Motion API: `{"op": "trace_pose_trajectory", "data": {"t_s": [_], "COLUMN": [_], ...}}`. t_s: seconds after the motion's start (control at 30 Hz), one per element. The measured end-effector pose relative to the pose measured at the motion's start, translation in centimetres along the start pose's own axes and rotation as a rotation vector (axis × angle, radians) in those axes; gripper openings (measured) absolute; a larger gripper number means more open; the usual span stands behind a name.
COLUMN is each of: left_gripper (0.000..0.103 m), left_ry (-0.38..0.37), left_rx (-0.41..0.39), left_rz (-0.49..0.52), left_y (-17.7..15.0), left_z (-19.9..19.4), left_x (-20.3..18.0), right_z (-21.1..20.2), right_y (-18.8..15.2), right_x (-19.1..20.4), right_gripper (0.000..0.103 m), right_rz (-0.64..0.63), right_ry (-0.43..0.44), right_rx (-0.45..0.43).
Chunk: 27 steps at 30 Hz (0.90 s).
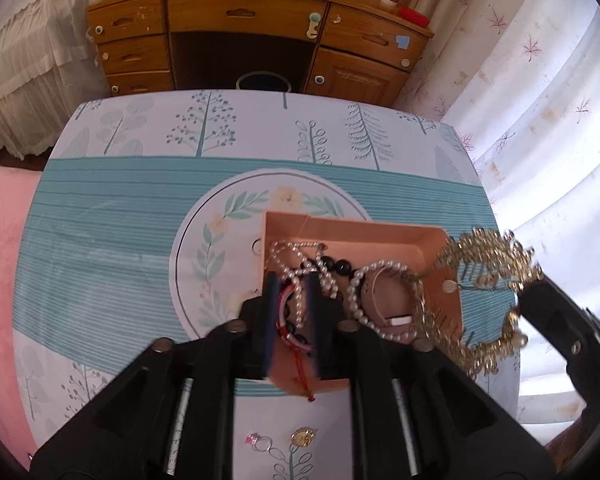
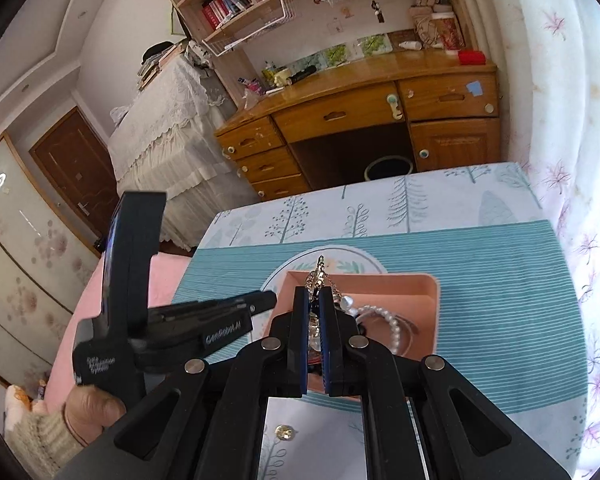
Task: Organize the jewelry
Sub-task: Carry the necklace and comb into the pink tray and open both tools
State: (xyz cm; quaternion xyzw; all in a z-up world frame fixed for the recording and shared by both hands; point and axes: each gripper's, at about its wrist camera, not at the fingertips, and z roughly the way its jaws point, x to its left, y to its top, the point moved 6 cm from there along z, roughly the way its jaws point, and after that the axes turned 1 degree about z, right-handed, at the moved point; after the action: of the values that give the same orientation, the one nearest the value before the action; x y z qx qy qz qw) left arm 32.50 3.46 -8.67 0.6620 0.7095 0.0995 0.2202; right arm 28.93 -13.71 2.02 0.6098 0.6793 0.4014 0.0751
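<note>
Behind the tree-print table (image 1: 112, 216) stands a wooden desk (image 1: 256, 12); left gripper (image 1: 290, 316) sits partly apart, maybe empty, over the pink jewelry box (image 1: 356, 232); right gripper (image 2: 315, 338) pinches a gold necklace (image 1: 488, 264) above the box.

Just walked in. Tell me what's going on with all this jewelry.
A person with a gripper in each hand is sorting jewelry into a pink tray on the table. The right gripper is shut on a gold necklace, held partly over the tray's edge. The left gripper hovers open over the pearl strands and black beads in the tray. A ring and a gold piece lie outside on the table.
</note>
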Motion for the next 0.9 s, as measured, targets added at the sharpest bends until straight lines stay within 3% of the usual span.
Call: {"op": "trace_pose_trajectory", "data": {"t_s": [0.03,0.1,0.4,0.67,0.83,0.9], "left_gripper": [0.042,0.052,0.052,0.052,0.052,0.052], "left_ry": [-0.004,-0.007,-0.02,-0.009,-0.011,-0.011], "left_rx": [-0.003,-0.008,-0.008,-0.013,-0.024,-0.028], "left_rz": [-0.005,-0.015,-0.009,0.01,0.002,-0.001], "left_y": [-0.6,-1.4,-4.6,-5.8,-5.8,-5.9], "left_z": [0.0,-0.1,-0.7,-1.0,-1.4,-1.7], "left_x": [0.3,0.9,2.1,2.5,2.7,2.6], "right_z": [0.5,1.5,7.6,11.5,11.2,10.4], "right_y": [-0.1,0.0,-0.9,-1.3,-1.1,-1.0], "right_x": [0.0,0.1,-2.6,-7.3,-8.3,-8.3], "right_gripper": [0.004,0.004,0.004,0.005,0.033,0.034], "right_rz": [0.004,0.006,0.082,0.136,0.108,0.109], "right_ry": [0.002,0.0,-0.01,-0.131,-0.182,-0.173], "right_rx": [0.008,0.018,0.098,0.122,0.124,0.104]}}
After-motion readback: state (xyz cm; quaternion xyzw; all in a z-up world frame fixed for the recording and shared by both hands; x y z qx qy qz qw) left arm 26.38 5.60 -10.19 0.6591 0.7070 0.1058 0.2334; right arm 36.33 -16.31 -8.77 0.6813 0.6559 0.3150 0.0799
